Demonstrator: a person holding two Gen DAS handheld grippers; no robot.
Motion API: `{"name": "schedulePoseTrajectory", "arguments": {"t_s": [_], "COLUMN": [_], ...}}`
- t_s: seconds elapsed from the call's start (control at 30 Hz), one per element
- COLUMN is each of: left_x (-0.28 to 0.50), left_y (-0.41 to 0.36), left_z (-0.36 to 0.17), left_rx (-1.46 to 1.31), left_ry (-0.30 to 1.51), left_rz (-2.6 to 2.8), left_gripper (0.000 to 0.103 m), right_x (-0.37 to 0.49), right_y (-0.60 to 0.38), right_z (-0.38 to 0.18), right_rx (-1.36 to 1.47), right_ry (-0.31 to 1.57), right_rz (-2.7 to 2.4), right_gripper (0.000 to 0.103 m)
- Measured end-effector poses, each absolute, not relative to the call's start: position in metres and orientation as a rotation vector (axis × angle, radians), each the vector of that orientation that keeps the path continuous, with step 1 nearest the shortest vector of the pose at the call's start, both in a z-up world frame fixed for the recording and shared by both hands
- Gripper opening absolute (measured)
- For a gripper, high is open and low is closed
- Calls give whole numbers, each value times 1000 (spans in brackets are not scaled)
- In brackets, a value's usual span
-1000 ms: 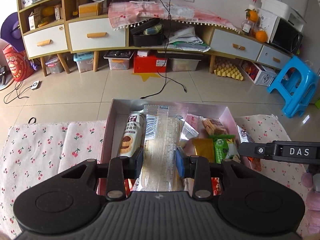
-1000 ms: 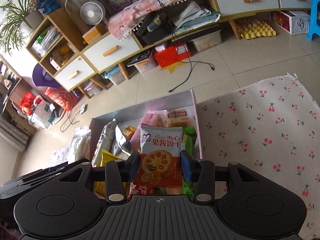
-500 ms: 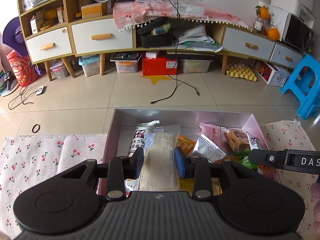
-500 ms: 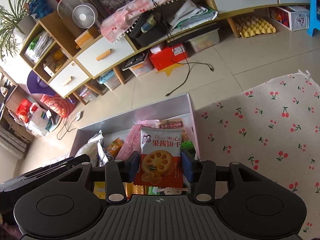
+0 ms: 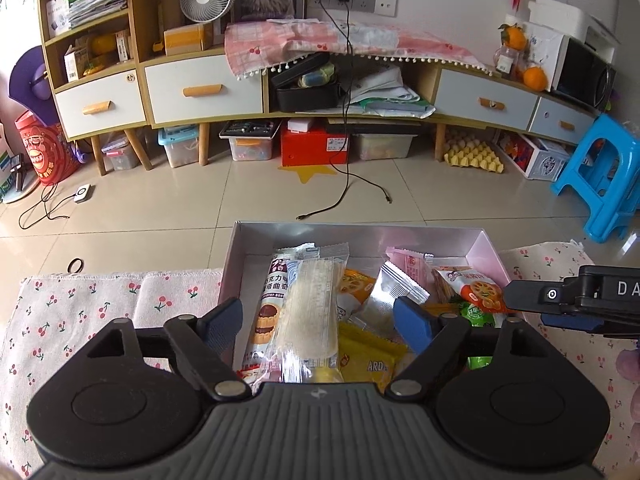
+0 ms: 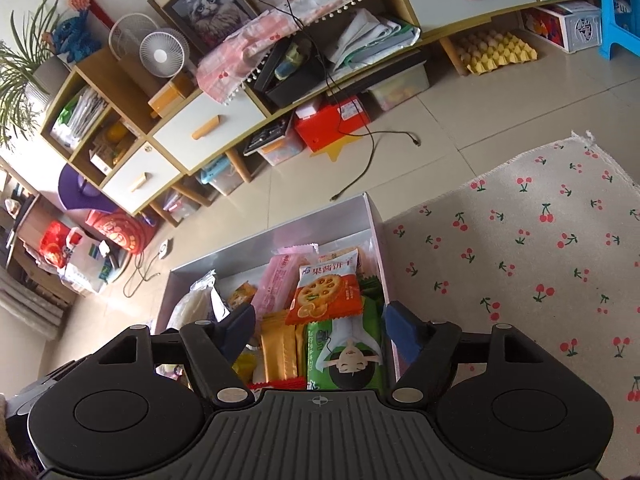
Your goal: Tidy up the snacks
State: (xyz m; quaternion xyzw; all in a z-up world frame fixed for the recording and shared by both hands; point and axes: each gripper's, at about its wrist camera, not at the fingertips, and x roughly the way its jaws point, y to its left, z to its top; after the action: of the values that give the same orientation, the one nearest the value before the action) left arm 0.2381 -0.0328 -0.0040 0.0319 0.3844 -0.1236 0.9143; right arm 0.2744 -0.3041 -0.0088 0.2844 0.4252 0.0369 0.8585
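Both drops look done: left gripper [image 5: 318, 318] and right gripper [image 6: 318, 326] jaws just spread wide, clear long packet [image 5: 310, 312] and orange biscuit pack [image 6: 326, 294] lying loose in box [image 5: 360, 234] at 12 o'clock; nothing visible left on cherry cloth [image 6: 532, 248].

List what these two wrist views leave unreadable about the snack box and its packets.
- Left wrist view: the box's near end is hidden by the left gripper's body.
- Left wrist view: the yellow packet's label is cut off by that body.
- Right wrist view: the green packet's lower end is hidden under the right gripper.
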Motion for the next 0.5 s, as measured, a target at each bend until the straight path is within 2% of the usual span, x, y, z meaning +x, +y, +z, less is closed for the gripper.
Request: {"name": "schedulePoseTrajectory", "arguments": {"t_s": [0.07, 0.17, 0.5], "left_x": [232, 221, 183], "left_y": [-32, -28, -17], "left_z": [-1, 1, 4], "left_rx": [59, 43, 24], "left_ry": [788, 788, 813], "left_rz": [-253, -256, -255], "left_gripper": [87, 91, 95], "right_x": [267, 254, 208], "right_y": [-304, -303, -296], "right_z": [-5, 2, 14], "right_rx": [587, 576, 533], "right_ry": [892, 889, 901], "right_rz": [74, 66, 73], "right_gripper": [74, 82, 82]}}
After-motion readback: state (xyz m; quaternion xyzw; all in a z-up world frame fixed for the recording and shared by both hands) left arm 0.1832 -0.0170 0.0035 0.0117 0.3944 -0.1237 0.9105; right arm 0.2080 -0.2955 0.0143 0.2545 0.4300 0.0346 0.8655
